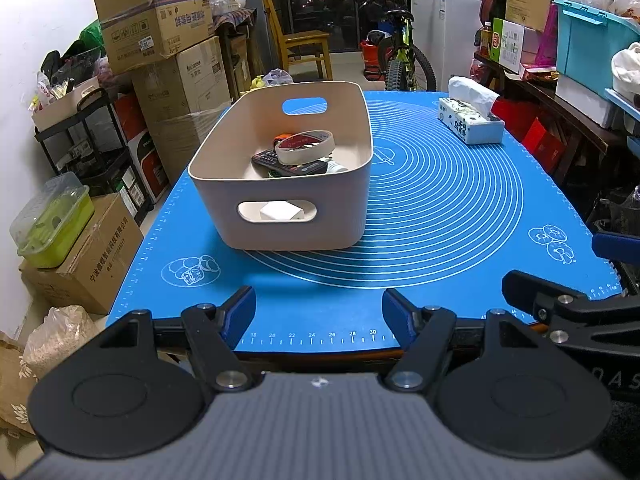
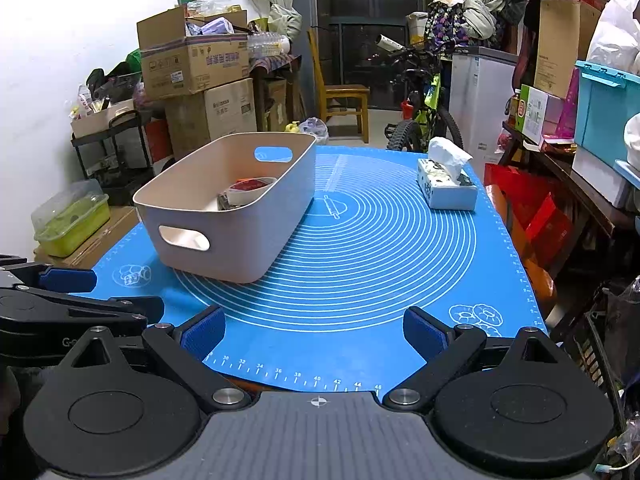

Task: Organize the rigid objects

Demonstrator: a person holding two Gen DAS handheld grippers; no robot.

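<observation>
blue-padded jaws on my left gripper [image 1: 319, 316] and right gripper [image 2: 314, 334] stand wide apart, both empty, over the near edge of the blue baking mat [image 1: 440, 208]. further in, the beige bin [image 1: 280, 216] sits on the mat, holding a tape roll [image 1: 306, 146] and a black remote [image 1: 288, 164]. beyond, near the far right corner, a tissue box [image 1: 472, 122].

Beige bin [image 1: 280, 200] on a blue mat [image 1: 440, 200] with white concentric rings; floral white tissue box [image 1: 470, 122]

Bare mat [image 1: 440, 208] between bin [image 1: 288, 216] and tissue box [image 1: 472, 124].
</observation>
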